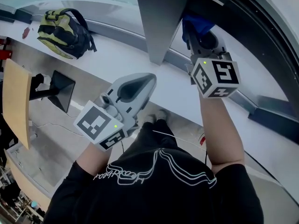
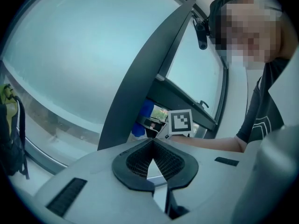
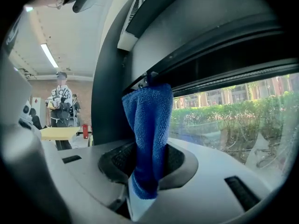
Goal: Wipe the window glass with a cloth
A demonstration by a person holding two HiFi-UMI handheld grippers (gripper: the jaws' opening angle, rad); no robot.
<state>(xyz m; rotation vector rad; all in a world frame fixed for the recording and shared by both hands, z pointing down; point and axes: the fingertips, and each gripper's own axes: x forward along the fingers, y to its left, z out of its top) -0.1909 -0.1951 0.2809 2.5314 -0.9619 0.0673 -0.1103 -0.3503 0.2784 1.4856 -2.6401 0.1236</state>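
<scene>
In the head view we held the right tool high against the window beside the dark pillar, with the blue cloth at its tip. That looked like the working hand. The left tool hung lower over the white ledge, well apart from the backpack, and we judged it idle, parked out of the way.

In the left gripper view that tool's jaws met at their tips with nothing between them – clenched on air. Past them we saw the cloth up at the frame, next to the other tool's marker cube.

In the right gripper view the jaws were clamped on the cloth's lower end, so the rest stood free as a wiping pad. Its top reached the dark frame above the window glass. We could not tell whether it pressed on the pane itself – starting at the top edge would suit wiping downward.
</scene>
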